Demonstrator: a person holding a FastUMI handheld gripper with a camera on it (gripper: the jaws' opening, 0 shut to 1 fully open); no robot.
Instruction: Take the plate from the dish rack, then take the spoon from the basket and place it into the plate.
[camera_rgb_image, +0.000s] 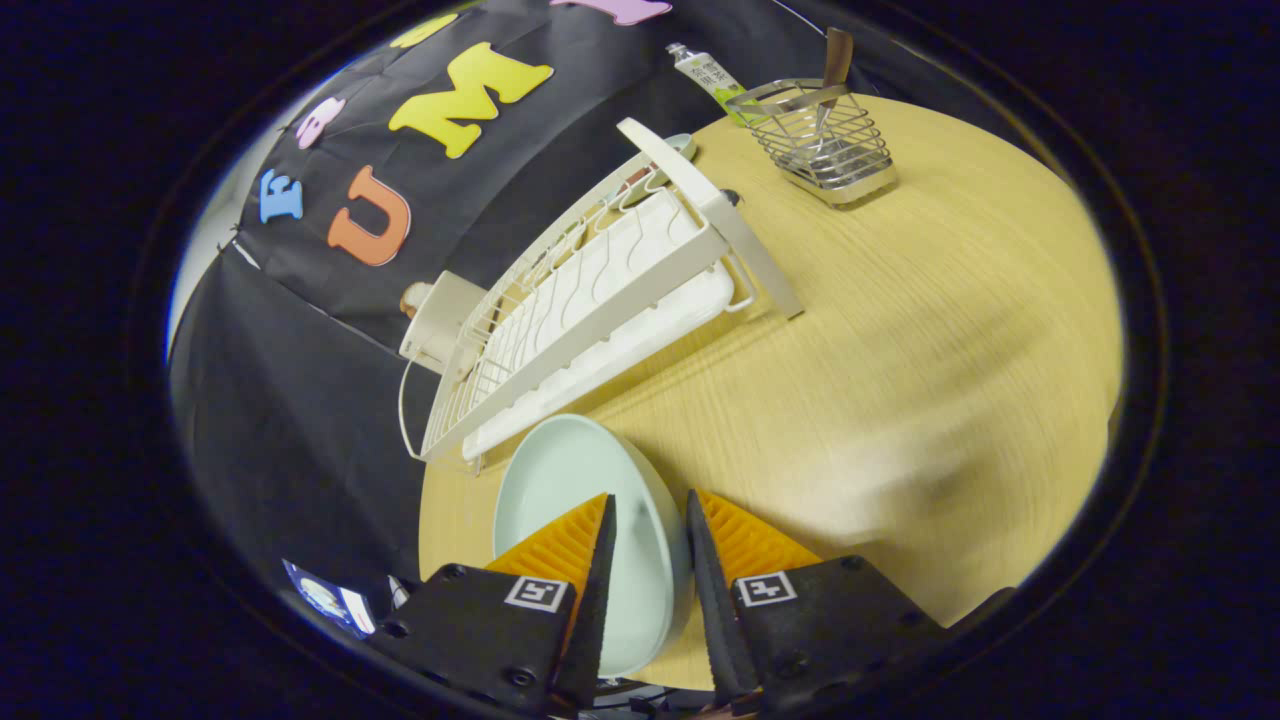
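Observation:
A pale green plate (570, 480) sits tilted between my fingers, in front of the white dish rack (620, 290). Its rim runs through the gap, and my gripper (650, 496) is shut on that rim, one finger inside the plate and one outside. The plate hangs just over the wooden table (900, 330). Far beyond the fingers stands a wire basket (825, 145), with the brown handle of the spoon (836, 58) sticking up out of it.
The rack lies along the table's edge by the black cloth wall, with another small dish (668, 155) at its far end. A green-labelled bottle (706, 72) stands behind the basket. Bare wood stretches between the rack, the basket and my fingers.

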